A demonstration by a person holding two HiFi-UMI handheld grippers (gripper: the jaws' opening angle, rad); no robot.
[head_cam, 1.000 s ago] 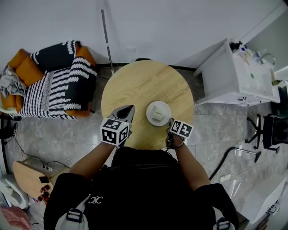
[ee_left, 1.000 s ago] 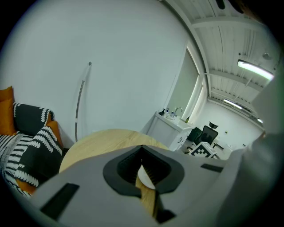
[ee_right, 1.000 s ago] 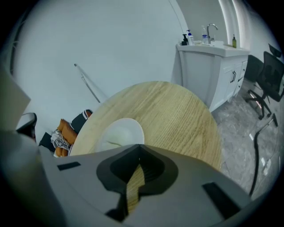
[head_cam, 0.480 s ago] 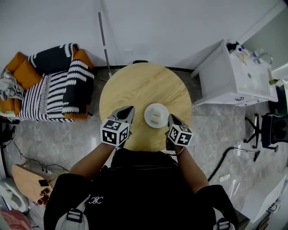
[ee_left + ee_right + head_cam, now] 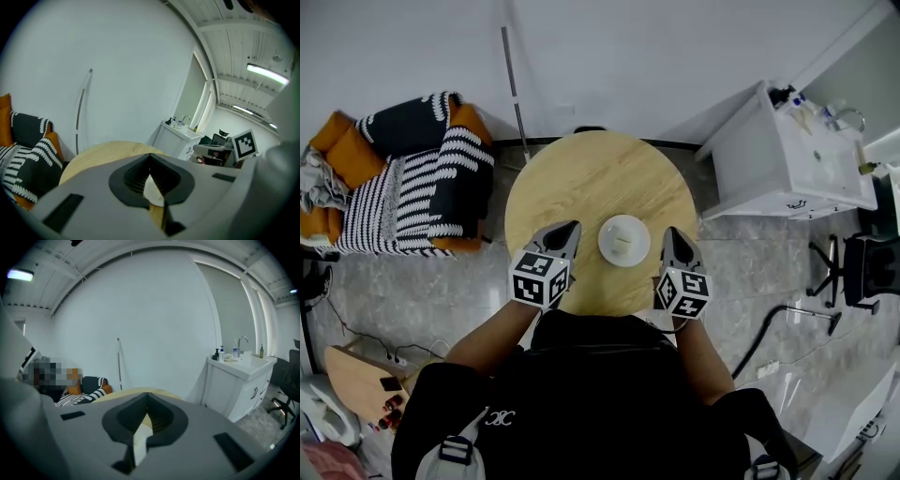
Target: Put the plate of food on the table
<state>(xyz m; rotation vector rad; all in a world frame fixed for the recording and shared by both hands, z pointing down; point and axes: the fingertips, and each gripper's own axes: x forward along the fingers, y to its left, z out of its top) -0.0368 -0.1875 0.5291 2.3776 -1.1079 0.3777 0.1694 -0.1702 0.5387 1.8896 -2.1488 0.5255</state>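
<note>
A round wooden table [image 5: 581, 178] stands on a grey floor [image 5: 750, 262] by a white wall, with the plate [image 5: 607, 244] of food [image 5: 624, 242] on the table's near half. The left gripper [image 5: 572, 227] and right gripper [image 5: 674, 232] flank the plate without touching it, each clenched on nothing.
</note>
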